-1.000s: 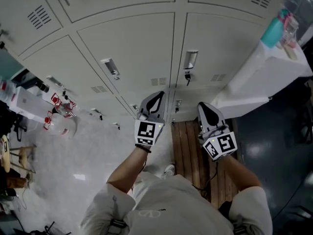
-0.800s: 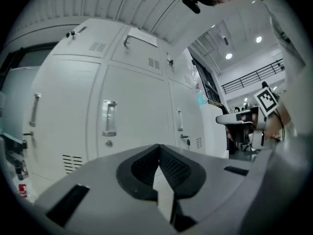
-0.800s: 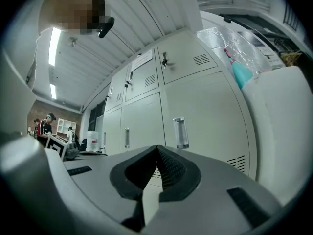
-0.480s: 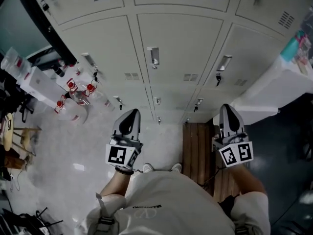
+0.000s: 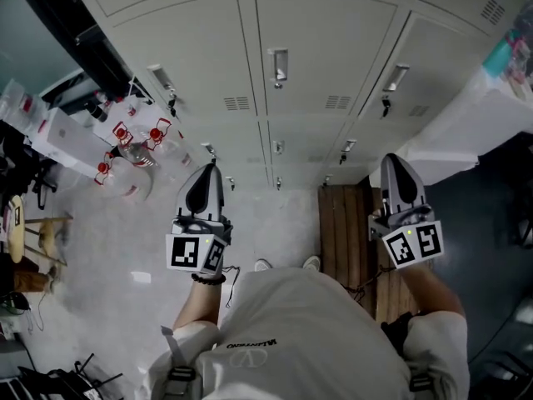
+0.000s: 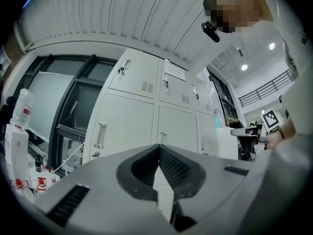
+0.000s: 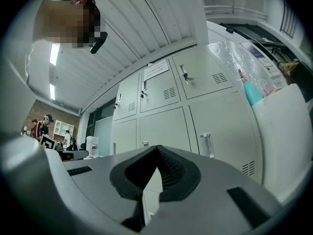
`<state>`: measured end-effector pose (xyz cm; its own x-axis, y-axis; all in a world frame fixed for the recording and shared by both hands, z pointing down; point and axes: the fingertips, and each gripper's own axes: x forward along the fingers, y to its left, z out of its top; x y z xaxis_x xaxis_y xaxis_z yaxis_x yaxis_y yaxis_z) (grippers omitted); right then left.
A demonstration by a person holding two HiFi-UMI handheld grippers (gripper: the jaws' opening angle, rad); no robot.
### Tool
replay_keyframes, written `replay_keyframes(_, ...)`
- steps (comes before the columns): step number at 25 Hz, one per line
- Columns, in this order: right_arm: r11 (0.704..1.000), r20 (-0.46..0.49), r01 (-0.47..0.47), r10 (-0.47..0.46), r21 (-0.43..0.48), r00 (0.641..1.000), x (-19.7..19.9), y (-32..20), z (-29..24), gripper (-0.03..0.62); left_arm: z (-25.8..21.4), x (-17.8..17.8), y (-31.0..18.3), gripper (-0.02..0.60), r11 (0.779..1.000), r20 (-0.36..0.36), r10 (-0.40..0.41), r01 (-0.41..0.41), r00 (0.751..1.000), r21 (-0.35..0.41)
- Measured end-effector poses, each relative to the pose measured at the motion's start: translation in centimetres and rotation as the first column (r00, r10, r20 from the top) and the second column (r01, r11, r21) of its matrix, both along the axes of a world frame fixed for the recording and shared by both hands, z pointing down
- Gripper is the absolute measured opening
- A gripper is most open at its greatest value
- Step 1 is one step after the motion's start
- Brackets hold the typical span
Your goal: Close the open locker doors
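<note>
left gripper point(image 5: 207, 170) and right gripper point(image 5: 394, 162): jaws closed, empty. locker doors point(image 5: 329, 44) at 12 o'clock look like stiff, light sheet metal; push beside a handle point(image 5: 278, 63).

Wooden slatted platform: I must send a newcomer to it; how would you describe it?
Find the wall of pale grey lockers. At their foot, left of the white counter, lies the wooden slatted platform. Its brown planks set it apart from the pale floor on its left and the dark floor on its right.
</note>
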<state>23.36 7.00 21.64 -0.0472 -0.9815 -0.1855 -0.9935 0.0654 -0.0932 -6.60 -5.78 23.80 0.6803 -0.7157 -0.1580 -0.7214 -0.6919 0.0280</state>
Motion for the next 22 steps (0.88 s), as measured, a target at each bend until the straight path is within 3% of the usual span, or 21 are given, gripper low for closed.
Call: replay_keyframes(22, 1.000, -0.032, -0.022, 0.022, -0.009, 0.999, -2.4, 0.6, 0.4, 0.009, 0.2, -0.8, 0.6, 0.003, 0.999, 0.003, 0.044, -0.044, 0.999, 0.003)
